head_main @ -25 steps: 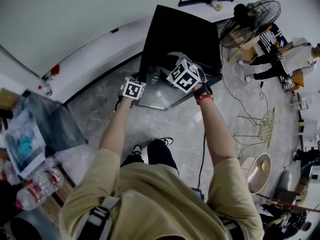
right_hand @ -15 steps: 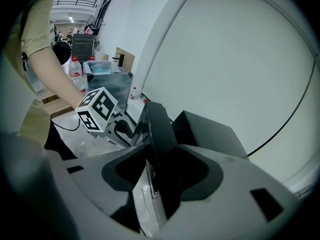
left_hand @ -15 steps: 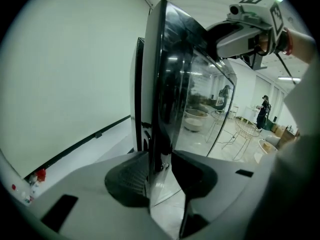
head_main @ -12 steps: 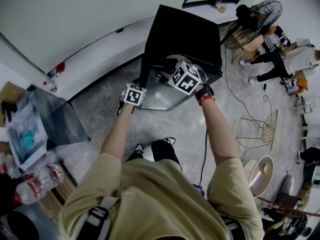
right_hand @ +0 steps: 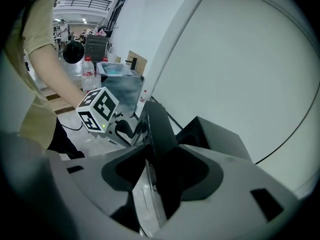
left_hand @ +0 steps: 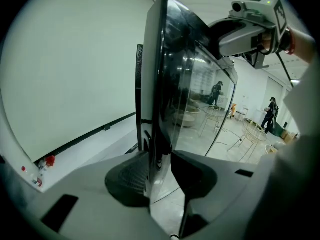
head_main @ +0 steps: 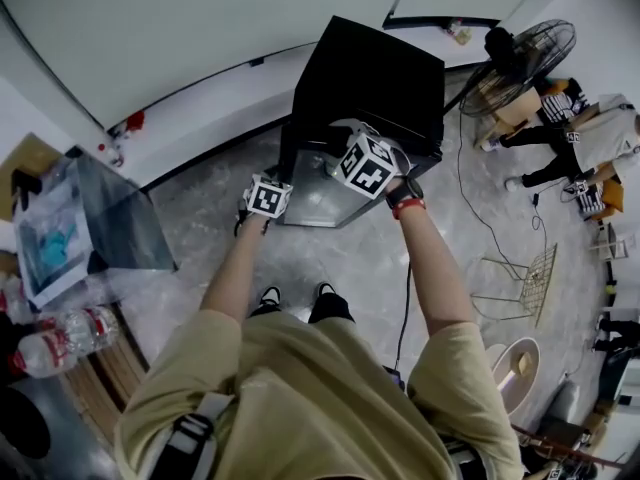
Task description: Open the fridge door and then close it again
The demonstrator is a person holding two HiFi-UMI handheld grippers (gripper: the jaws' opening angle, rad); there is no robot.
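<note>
Fingers of the left gripper [left_hand: 162, 171], just closed tighter, and the right gripper [right_hand: 162, 171] pinch the fridge door [head_main: 322, 196]; it stands ajar, and shutting it seemingly remains.

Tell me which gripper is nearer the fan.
The right gripper, on the fan's side. The left gripper, jaws just closing on the door, sits toward the bottles.

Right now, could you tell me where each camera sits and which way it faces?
Head view: on the person's head, looking steeply down at the black fridge and its glass door; both forearms, torso, shoes show.
Left gripper view: rides the left gripper, whose jaws have just been closing on the door's edge; right wrist shows upper right.
Right gripper view: rides the right gripper, clamped on the door's edge, facing the person's left arm and shirt.
Shared: both gripper views show the door and the other gripper's cube.
</note>
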